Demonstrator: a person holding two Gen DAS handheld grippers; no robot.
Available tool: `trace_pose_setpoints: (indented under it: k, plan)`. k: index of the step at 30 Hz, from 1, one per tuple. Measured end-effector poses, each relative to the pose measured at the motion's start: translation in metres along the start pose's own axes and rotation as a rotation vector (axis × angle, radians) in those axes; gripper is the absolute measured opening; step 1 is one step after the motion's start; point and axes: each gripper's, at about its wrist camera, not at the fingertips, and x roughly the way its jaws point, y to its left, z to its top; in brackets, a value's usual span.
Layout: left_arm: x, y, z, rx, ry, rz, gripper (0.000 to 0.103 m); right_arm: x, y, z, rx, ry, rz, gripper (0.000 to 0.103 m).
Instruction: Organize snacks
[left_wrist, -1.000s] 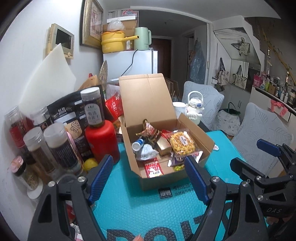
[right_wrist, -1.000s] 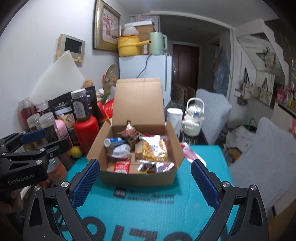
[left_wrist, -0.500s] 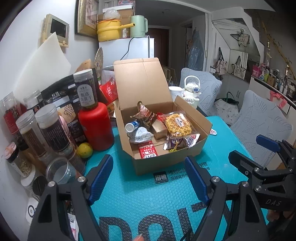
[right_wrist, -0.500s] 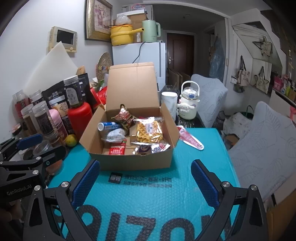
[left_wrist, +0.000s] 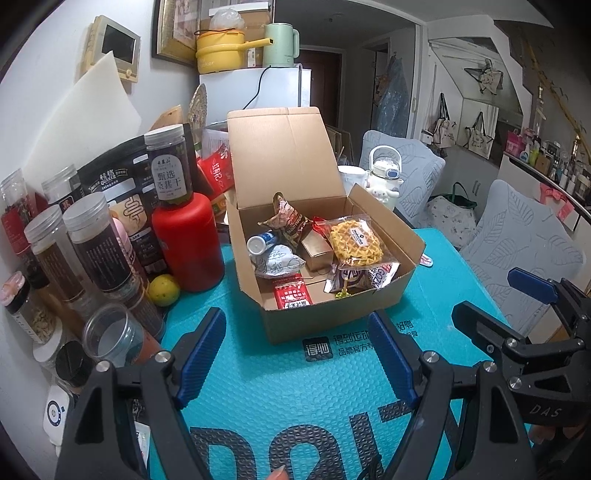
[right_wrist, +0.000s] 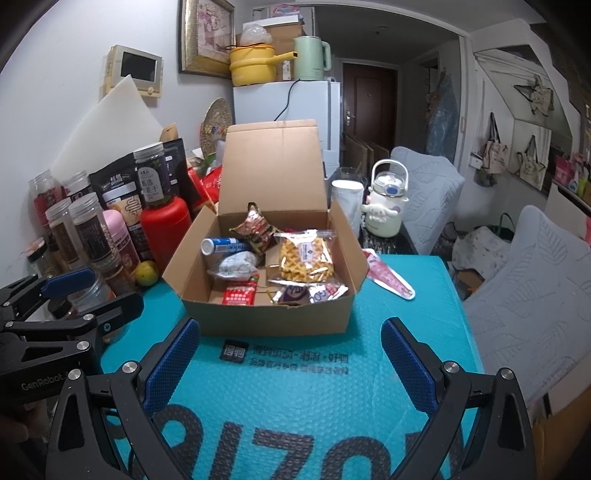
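Both grippers hover low in frame, left gripper (left_wrist: 295, 349) and right gripper (right_wrist: 290, 363) spread wide, nothing held. Snacks piled in open cardboard box (right_wrist: 273, 314), centre frame. Risk imo: box light, jaw nudge slides it into jars (left_wrist: 88, 243) crammed at left, topples them.

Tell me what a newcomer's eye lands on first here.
The open cardboard box in the middle of the teal mat, full of snacks, with a yellow waffle pack on top. Left of it stands a red bottle among crowded jars. Both open grippers hover short of the box.
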Motion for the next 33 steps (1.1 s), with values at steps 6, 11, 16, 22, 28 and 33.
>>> trace_pose_setpoints:
  k: [6, 11, 16, 22, 28, 33]
  plan:
    - [0.0, 0.002, 0.001, -0.011, -0.001, 0.007, 0.079, 0.003, -0.002, 0.0, 0.004, 0.007, 0.007, 0.1]
    - [-0.001, 0.002, 0.002, -0.016, -0.002, 0.003, 0.079, 0.003, -0.004, 0.0, 0.006, 0.002, 0.01, 0.1]
    - [-0.004, 0.0, 0.002, -0.007, -0.006, 0.004, 0.079, 0.003, -0.007, -0.002, 0.013, -0.002, 0.012, 0.1]
    - [-0.004, -0.005, 0.002, 0.013, -0.006, -0.002, 0.079, 0.003, -0.012, -0.005, 0.026, 0.004, 0.005, 0.1]
    - [-0.002, -0.009, 0.001, 0.028, 0.005, -0.009, 0.079, 0.002, -0.016, -0.006, 0.034, 0.005, -0.003, 0.1]
    - [-0.002, -0.01, 0.0, 0.041, 0.002, 0.013, 0.079, 0.002, -0.017, -0.007, 0.043, 0.002, -0.003, 0.1]
